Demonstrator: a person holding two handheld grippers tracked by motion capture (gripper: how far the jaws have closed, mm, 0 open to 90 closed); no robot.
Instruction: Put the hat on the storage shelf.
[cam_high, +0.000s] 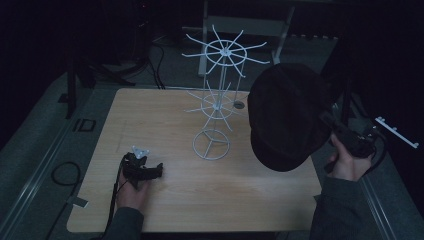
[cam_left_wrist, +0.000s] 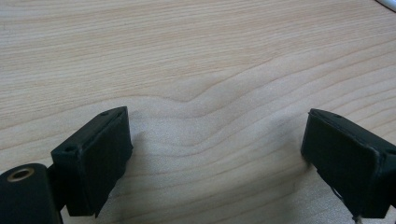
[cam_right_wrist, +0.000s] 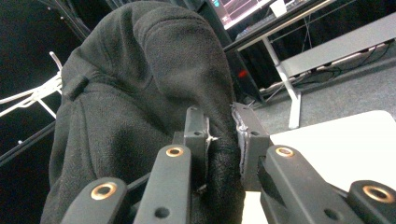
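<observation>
1 hat (cam_high: 285, 117) in right claw (cam_right_wrist: 223, 135); 1 rack (cam_high: 218, 95); left claw (cam_left_wrist: 215, 158) open.

Light wooden table (cam_high: 165, 210); white wire rack (cam_high: 216, 107) stands on it.

Table (cam_high: 200, 200): pale wood with wavy, light-brown grain lines. Wire rack (cam_high: 220, 90): white throughout, spokes and ring base alike. Hat (cam_high: 285, 115): plain black, fleecy fabric, no pattern. Left gripper (cam_left_wrist: 215, 154) and right gripper (cam_right_wrist: 223, 140): black jaws; brass-coloured rings at the pivots. Grey plate on the left gripper. Sleeves: dark grey.
</observation>
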